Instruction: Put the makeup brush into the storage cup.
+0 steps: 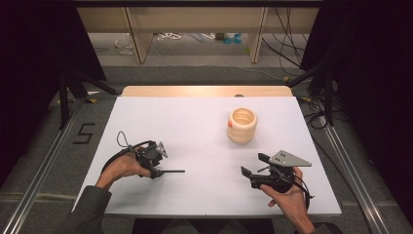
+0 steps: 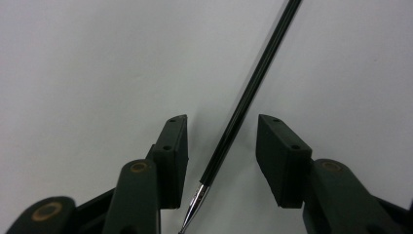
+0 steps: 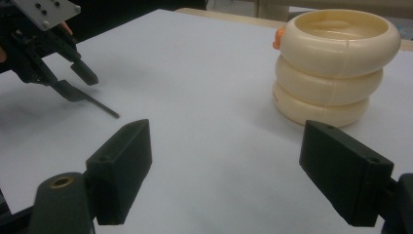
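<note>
A thin black pen (image 1: 173,171) with a silver tip lies flat on the white table (image 1: 204,122) at the front left. My left gripper (image 1: 158,171) sits low over its tip end. In the left gripper view the pen (image 2: 253,78) runs between the two pads (image 2: 175,146), with a gap on each side, so the left gripper (image 2: 221,119) is open. My right gripper (image 1: 253,164) rests at the front right, jaws wide apart with nothing between them (image 3: 226,146). Its view takes in the left gripper (image 3: 78,80) and the pen (image 3: 102,108).
A cream, ribbed, ring-stacked cup (image 1: 242,126) stands upright right of the table's middle, beyond the right gripper; a small orange mark (image 3: 278,36) shows on its rim. Dark stands and cables flank the table. A wooden strip (image 1: 204,90) edges the far side.
</note>
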The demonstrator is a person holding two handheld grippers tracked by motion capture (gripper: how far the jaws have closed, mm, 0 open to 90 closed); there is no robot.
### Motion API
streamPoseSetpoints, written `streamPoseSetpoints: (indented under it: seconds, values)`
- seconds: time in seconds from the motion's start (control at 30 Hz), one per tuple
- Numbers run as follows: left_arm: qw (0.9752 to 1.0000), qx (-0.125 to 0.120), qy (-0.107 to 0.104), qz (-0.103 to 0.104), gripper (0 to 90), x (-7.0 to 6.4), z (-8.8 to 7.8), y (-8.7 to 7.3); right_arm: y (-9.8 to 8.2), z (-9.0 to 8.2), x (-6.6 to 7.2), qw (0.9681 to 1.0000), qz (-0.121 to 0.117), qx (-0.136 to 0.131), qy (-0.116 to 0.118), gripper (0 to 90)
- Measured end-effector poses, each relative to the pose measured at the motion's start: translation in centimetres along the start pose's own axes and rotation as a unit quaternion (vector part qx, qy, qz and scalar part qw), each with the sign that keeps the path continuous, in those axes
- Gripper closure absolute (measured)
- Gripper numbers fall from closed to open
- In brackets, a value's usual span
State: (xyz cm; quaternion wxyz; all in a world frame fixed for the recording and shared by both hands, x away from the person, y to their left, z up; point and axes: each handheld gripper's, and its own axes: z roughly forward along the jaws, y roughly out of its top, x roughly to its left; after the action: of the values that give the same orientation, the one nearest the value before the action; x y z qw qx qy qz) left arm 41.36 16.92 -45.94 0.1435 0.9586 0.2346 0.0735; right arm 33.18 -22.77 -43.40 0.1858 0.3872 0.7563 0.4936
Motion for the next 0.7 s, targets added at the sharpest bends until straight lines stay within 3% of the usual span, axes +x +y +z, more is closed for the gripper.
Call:
streamPoseSetpoints:
  seconds: [0.13, 0.2, 0.23, 0.3, 0.4, 0.5, 0.57, 0.6, 0.7]
  values:
    - [0.9998, 0.014, -0.003, 0.009, 60.0, 0.10, 0.09, 0.07, -0.01, -0.01, -0.01, 1.0000, -0.001, 0.000, 0.001, 20.6]
    - [0.9993, 0.024, -0.006, 0.029, 63.7, 0.20, 0.15, 0.27, -0.02, 0.01, 0.00, 1.0000, 0.000, 0.001, 0.002, 20.8]
    - [0.9993, 0.024, -0.006, 0.029, 65.4, 0.20, 0.15, 0.27, -0.02, 0.01, 0.00, 1.0000, 0.000, 0.001, 0.002, 20.8]
    - [0.9995, 0.019, -0.021, 0.011, 68.2, 0.12, 0.41, 0.31, -0.02, 0.01, 0.00, 1.0000, 0.003, 0.000, 0.003, 20.9]
    - [0.9988, 0.032, -0.031, 0.021, 72.6, 0.40, 0.30, 0.37, -0.04, 0.01, -0.01, 1.0000, 0.002, -0.001, 0.004, 21.0]
    - [0.9993, 0.020, -0.030, 0.010, 75.1, 0.29, 0.48, 0.39, -0.03, 0.00, 0.02, 1.0000, 0.002, 0.001, 0.003, 21.3]
    - [0.9991, 0.024, -0.033, 0.011, 75.8, 0.32, 0.50, 0.46, -0.03, 0.01, 0.02, 1.0000, 0.002, 0.001, 0.004, 21.3]
    - [0.9986, 0.032, -0.035, 0.024, 77.4, 0.56, 0.44, 0.54, -0.03, 0.00, 0.03, 1.0000, 0.002, 0.001, 0.005, 21.4]
    - [0.9984, 0.035, -0.040, 0.022, 79.2, 0.62, 0.45, 0.60, -0.04, 0.02, 0.02, 1.0000, 0.003, 0.001, 0.005, 21.6]
